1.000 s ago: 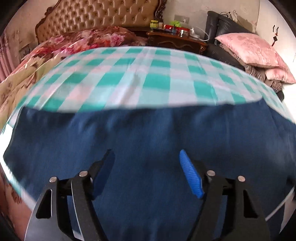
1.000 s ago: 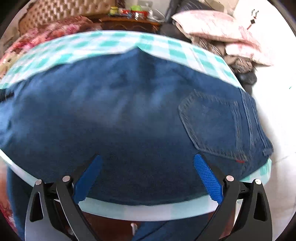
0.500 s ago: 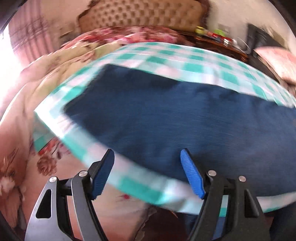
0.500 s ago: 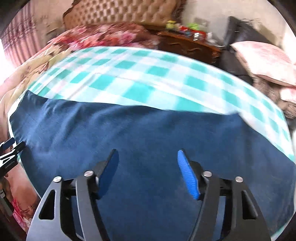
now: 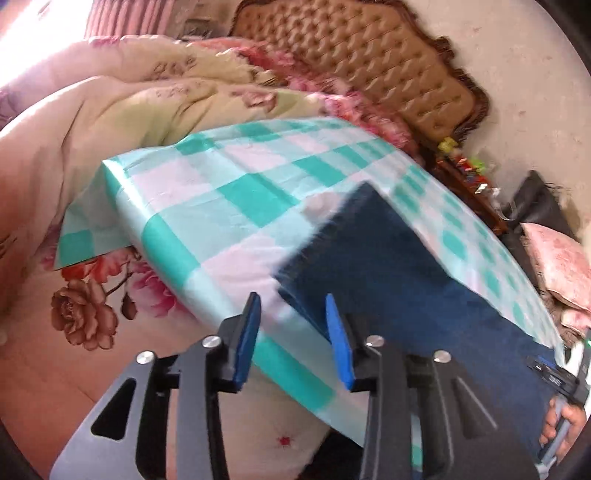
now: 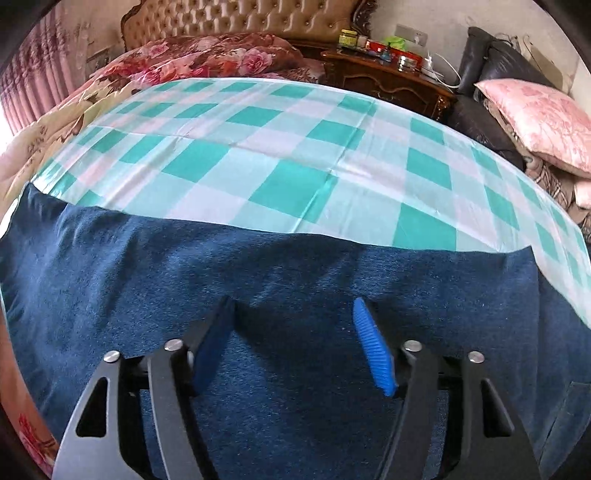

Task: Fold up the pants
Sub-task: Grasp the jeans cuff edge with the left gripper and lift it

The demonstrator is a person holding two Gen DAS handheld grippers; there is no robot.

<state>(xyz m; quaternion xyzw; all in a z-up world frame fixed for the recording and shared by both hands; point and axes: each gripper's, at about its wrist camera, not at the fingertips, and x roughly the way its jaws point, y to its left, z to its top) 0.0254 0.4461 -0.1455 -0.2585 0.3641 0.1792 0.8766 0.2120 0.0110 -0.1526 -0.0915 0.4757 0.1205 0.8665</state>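
Note:
Dark blue pants (image 5: pixel 406 288) lie flat along the near edge of a table under a teal-and-white checked cloth (image 5: pixel 240 199). My left gripper (image 5: pixel 291 299) hovers at the left end of the pants, over the near corner of the leg hem. That corner sits between the closing jaws, and the pads (image 5: pixel 338 339) do not press on it. In the right wrist view, my right gripper (image 6: pixel 293 302) stands just above the middle of the pants (image 6: pixel 295 266). Its jaws are opening and hold nothing.
The cloth (image 6: pixel 295 147) beyond the pants is bare. A bed with a floral quilt (image 5: pixel 110 110) and a tufted headboard (image 6: pixel 240 22) lies to the left and behind. A cluttered dark nightstand (image 6: pixel 388 77) and pink pillows (image 6: pixel 535 122) stand at the back right. A hand (image 5: pixel 561 417) shows at the lower right.
My left gripper swept left along the pants to the hem corner, rolled, and its jaws narrowed. My right gripper moved left from the back pocket to the leg's middle with narrower jaws.

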